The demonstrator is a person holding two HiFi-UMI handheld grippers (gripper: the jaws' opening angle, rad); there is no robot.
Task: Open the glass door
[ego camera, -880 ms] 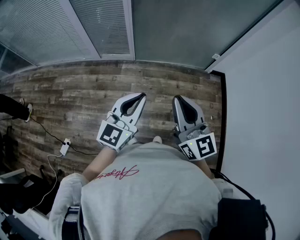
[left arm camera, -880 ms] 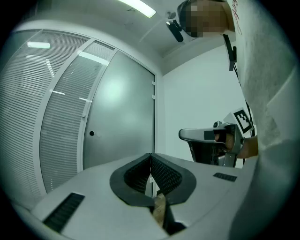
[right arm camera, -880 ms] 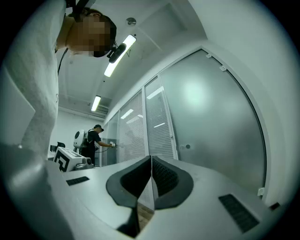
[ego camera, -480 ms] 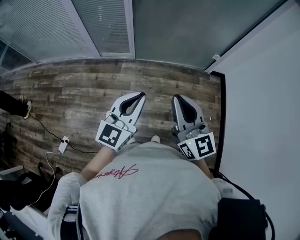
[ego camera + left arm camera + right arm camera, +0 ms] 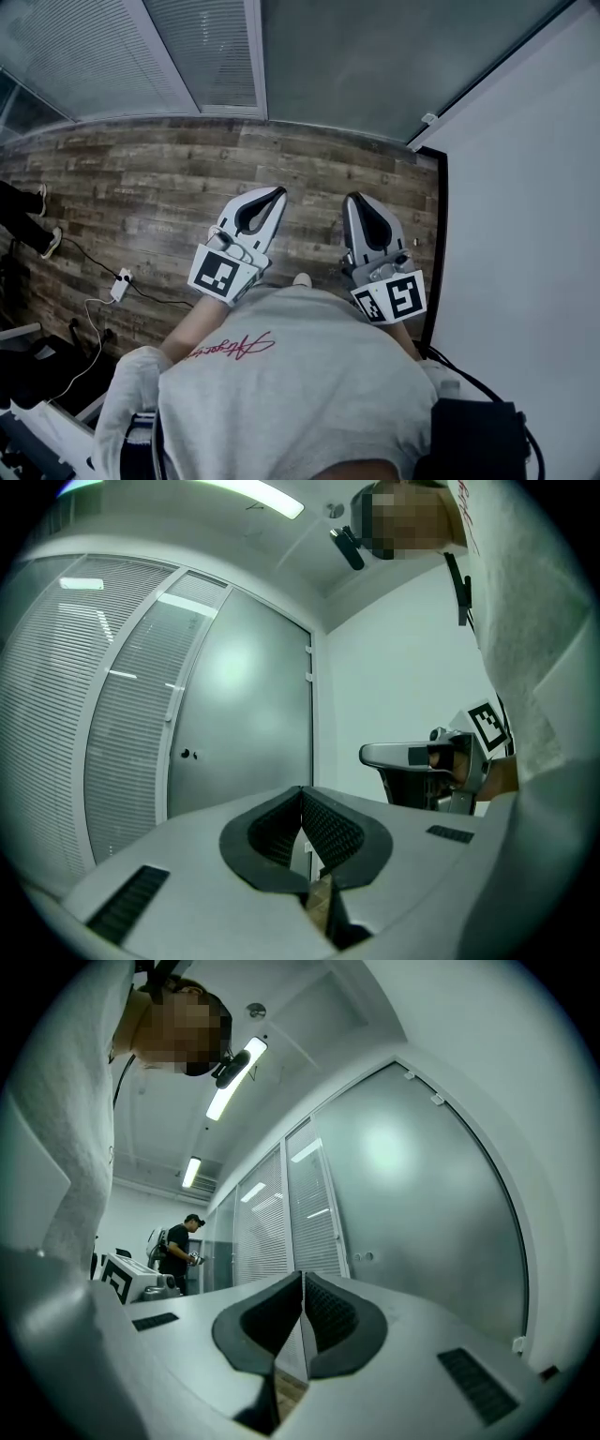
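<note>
Head view: the left gripper (image 5: 277, 193) and right gripper (image 5: 353, 199), 2 in all, hang side by side over the wooden floor (image 5: 159, 187), each with jaws pressed together on nothing. The 1 glass door (image 5: 347, 66) stands shut at the floor's far edge, well apart. Probably best: step closer and aim for its 2 small round fittings (image 5: 189, 754), opposite the 2 hinge clips (image 5: 307, 664).

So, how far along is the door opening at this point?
Done: nothing; the glass door looks shut. In hand: left tongs and right tongs are closed, empty, held short of it. Remaining: reach the door, grip or push, open it.
</note>
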